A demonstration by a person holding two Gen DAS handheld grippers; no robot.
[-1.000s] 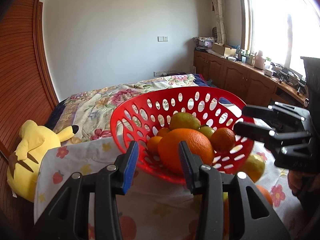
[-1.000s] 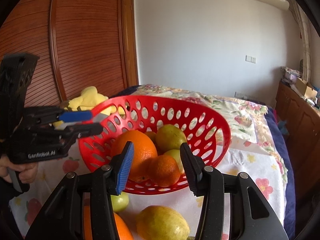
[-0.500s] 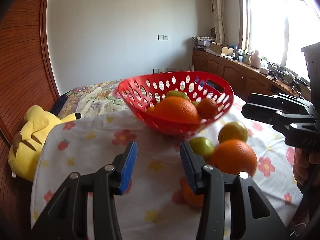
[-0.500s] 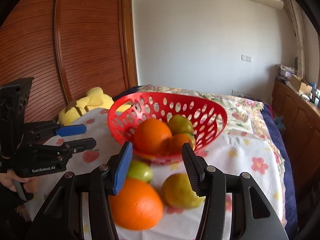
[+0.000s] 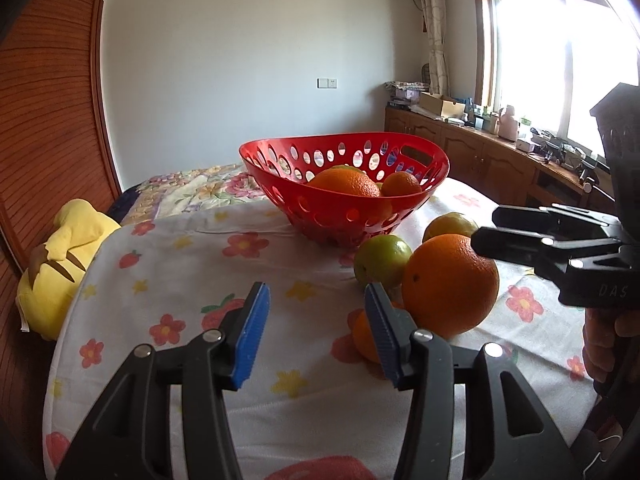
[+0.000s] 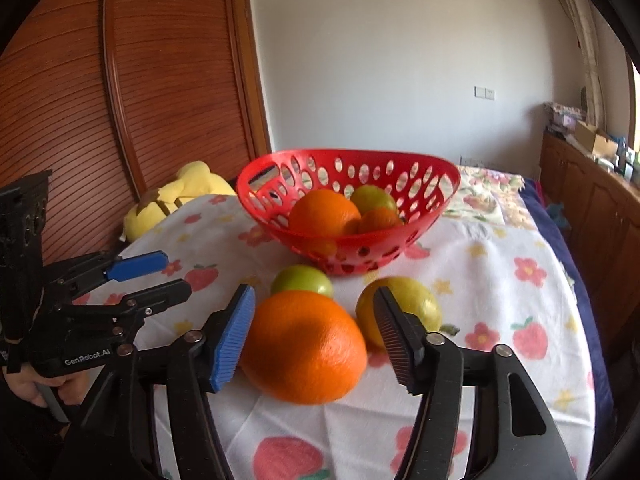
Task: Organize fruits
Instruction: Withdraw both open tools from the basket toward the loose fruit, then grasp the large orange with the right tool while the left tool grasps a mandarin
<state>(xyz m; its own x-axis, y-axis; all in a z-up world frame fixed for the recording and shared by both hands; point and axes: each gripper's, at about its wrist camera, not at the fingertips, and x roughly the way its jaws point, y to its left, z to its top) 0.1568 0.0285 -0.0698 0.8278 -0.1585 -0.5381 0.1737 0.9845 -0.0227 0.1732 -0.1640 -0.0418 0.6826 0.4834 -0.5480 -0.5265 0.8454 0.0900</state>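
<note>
Done: red basket (image 6: 420,184) already held a few oranges and a green fruit.
Left: big orange (image 6: 304,346), green fruit (image 6: 302,280), yellow one (image 6: 404,306), small orange (image 5: 366,338) sat just in front of the basket.
Grippers: right gripper (image 6: 316,338) spread around the big orange, not pinching; left gripper (image 5: 316,334) spread, empty.

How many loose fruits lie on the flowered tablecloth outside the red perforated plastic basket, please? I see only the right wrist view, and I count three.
Observer: Four. The left wrist view shows a small orange on the cloth beside the large orange, which blocks it from your camera.
Operator: Is the left gripper holding that small one?
Observer: No. The left gripper is open, with only flowered tablecloth between its jaws. The small orange lies just outside its right-hand finger, partly hidden by it.
</note>
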